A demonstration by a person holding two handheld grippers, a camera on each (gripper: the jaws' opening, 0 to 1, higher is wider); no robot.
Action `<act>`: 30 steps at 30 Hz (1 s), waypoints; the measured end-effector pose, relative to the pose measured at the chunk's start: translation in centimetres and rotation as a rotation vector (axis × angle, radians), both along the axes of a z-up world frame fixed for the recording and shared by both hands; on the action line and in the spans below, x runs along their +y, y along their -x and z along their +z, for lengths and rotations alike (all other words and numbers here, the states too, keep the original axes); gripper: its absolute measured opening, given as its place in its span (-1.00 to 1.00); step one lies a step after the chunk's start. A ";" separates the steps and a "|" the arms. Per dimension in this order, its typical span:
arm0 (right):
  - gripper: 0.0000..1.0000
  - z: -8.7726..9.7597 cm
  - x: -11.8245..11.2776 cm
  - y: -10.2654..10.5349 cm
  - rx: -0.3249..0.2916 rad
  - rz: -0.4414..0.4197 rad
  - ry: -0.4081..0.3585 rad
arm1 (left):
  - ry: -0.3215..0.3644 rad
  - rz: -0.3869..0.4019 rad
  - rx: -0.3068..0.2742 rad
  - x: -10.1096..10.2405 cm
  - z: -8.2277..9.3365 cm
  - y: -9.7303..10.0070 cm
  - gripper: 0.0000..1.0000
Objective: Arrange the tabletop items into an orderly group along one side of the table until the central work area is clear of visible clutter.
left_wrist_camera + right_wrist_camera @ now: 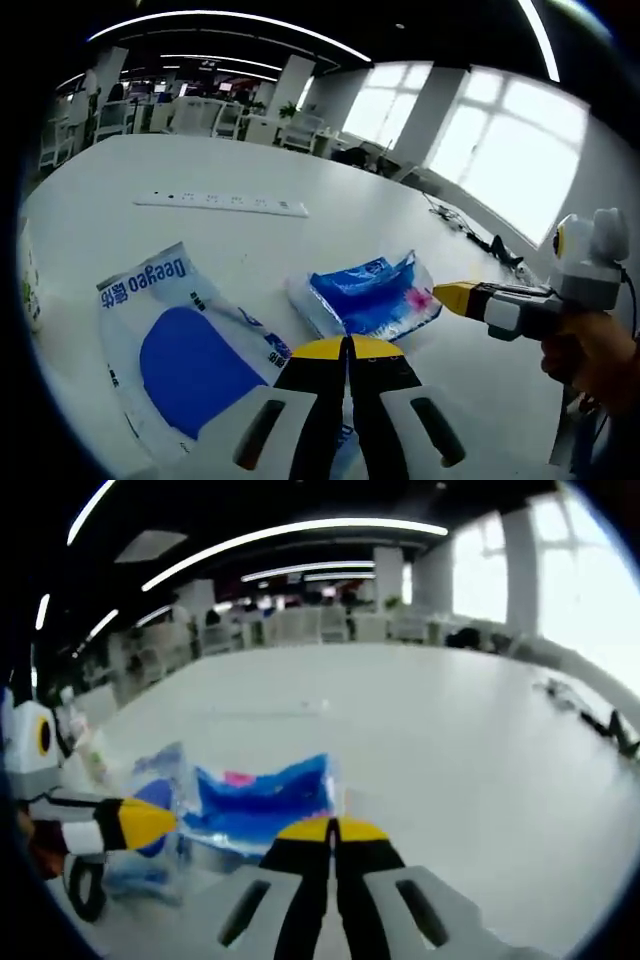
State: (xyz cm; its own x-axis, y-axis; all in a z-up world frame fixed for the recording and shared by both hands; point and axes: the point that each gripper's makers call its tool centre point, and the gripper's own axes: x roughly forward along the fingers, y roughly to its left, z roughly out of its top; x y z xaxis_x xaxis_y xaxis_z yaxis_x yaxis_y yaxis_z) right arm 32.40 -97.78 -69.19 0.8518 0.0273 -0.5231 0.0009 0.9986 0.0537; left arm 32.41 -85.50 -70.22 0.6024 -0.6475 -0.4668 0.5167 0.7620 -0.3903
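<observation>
My left gripper (pixel 347 347) jaws pressed together, empty, above white Deeyeo pack (pixel 180 340). My right gripper (pixel 333 830) likewise closed, tip near blue packet (pixel 372 292) mid-table (pixel 300 170). Both packs look soft, light, crinkly, likely slippery; pinch sealed edge or corner.

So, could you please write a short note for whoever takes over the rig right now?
Left gripper: fingers shut, empty, over the white Deeyeo pack.
Right gripper: fingers shut, empty, at the blue tissue pack.
Both packs lie mid-table; a white power strip lies further back on the white table.
Done: nothing grouped yet.
Left: move the packs and the strip to one side.
</observation>
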 end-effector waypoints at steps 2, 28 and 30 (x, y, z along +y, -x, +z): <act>-1.00 -0.4 0.0 0.1 0.007 0.001 0.000 | 0.006 0.002 0.021 -0.1 -0.3 0.1 -1.00; -1.00 -3.1 -0.2 0.6 0.087 0.002 -0.006 | -0.015 0.017 0.123 0.0 -2.7 0.7 -1.00; -1.00 -3.2 -0.2 0.7 0.091 0.003 -0.004 | -0.014 0.022 0.125 0.0 -2.8 0.6 -1.00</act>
